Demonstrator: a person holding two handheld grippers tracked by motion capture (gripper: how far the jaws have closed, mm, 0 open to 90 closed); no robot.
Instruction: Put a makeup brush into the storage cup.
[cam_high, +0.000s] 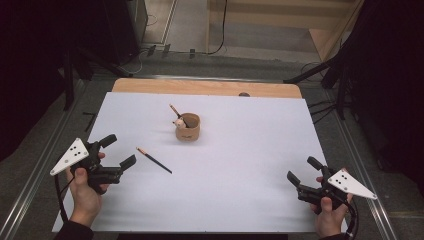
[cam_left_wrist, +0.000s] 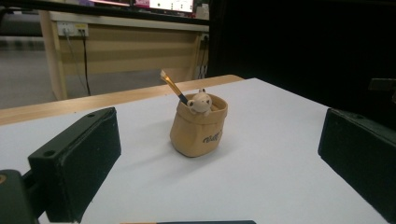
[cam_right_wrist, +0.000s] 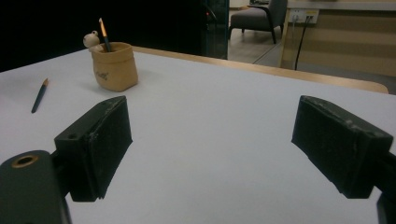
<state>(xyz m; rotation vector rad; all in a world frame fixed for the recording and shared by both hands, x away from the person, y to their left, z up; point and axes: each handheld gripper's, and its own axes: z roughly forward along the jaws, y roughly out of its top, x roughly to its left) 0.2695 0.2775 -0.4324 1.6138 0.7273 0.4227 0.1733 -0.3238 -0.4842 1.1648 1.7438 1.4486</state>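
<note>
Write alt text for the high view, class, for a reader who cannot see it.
A person holds an open left gripper and an open right gripper above a white table. Mid-table stands a tan pot holding a pencil and a small bear figure; a second pencil lies near the left gripper.

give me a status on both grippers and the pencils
Left gripper open, empty. Right gripper open, empty. One pencil flat on the table, one upright in the tan pot. Nothing in the way.
</note>
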